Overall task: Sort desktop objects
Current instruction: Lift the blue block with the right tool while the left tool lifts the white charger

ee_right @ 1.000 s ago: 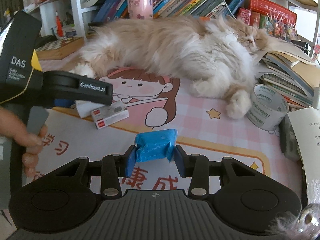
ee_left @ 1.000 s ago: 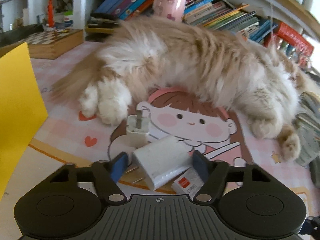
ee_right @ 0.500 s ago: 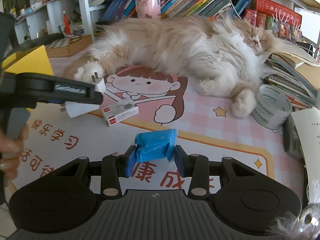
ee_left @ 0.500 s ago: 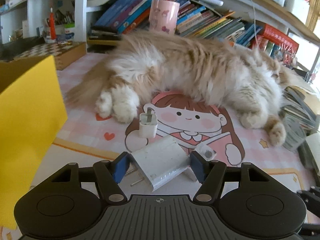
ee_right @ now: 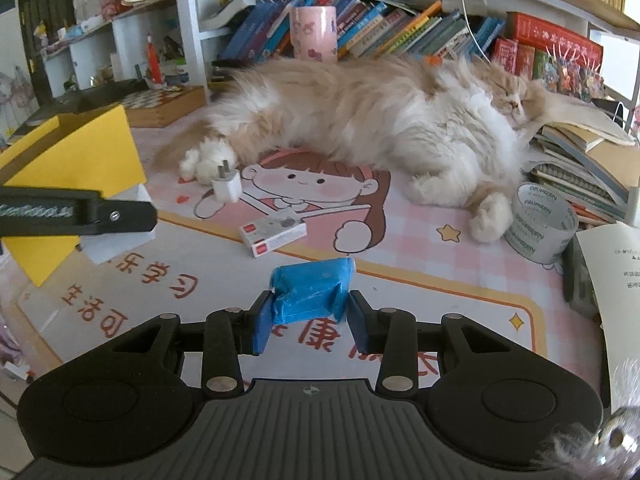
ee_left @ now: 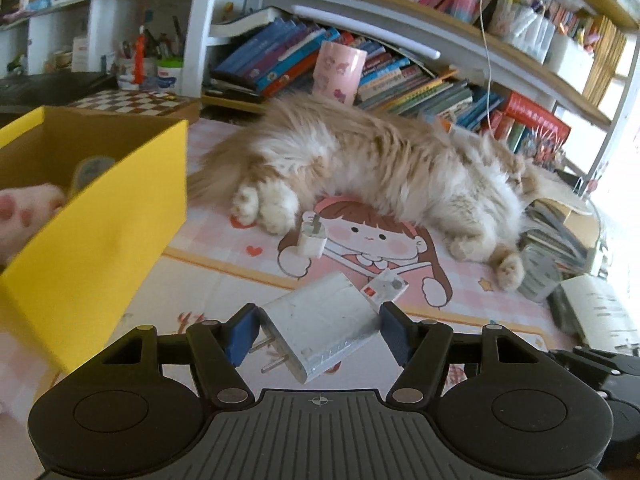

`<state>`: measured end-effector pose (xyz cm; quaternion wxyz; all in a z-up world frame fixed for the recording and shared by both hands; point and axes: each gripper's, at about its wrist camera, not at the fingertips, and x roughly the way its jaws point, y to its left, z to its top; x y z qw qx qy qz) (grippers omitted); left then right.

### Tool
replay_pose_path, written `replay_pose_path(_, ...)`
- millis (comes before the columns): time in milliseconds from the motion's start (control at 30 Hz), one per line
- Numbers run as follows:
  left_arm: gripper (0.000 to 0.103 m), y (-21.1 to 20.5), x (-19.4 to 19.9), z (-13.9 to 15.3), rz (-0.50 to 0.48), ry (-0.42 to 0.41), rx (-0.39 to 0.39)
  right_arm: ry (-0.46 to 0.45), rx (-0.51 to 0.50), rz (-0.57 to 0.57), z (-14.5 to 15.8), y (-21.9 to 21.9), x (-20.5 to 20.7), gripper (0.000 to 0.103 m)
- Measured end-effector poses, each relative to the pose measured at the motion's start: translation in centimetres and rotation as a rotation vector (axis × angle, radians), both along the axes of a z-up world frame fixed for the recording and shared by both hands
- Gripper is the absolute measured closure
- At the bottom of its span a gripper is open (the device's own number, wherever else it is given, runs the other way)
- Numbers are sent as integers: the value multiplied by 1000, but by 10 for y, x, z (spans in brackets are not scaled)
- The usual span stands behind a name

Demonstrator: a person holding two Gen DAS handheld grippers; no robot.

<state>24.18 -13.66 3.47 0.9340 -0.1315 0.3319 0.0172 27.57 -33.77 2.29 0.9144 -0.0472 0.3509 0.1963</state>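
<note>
A cluttered bookshelf backs the worktop, where a cat sprawls across a pink cartoon mat. My left claw pinches the large white charger, prongs pointing lower left; the yellow box opens at the left of the frame, nearest this hand. My right claw squeezes a blue packet, farther from the box.
</note>
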Motion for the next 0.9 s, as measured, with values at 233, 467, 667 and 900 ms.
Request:
replay_pose_path(233, 37, 12, -32, 7, -19, -2, -31, -20, -7, 11, 10, 11, -25, 68)
replay_pose_path(467, 37, 27, -57, 15, -62, -24, -41, -28, 7, -27, 17, 27, -47, 68)
replay_pose_path(667, 37, 49, -82, 18, -82, -37, -45, -40, 7, -38, 23, 49, -71, 68)
replay_pose_path(900, 37, 78, -111, 20, -104, -45, -45, -43, 6, -60, 25, 76, -99, 68)
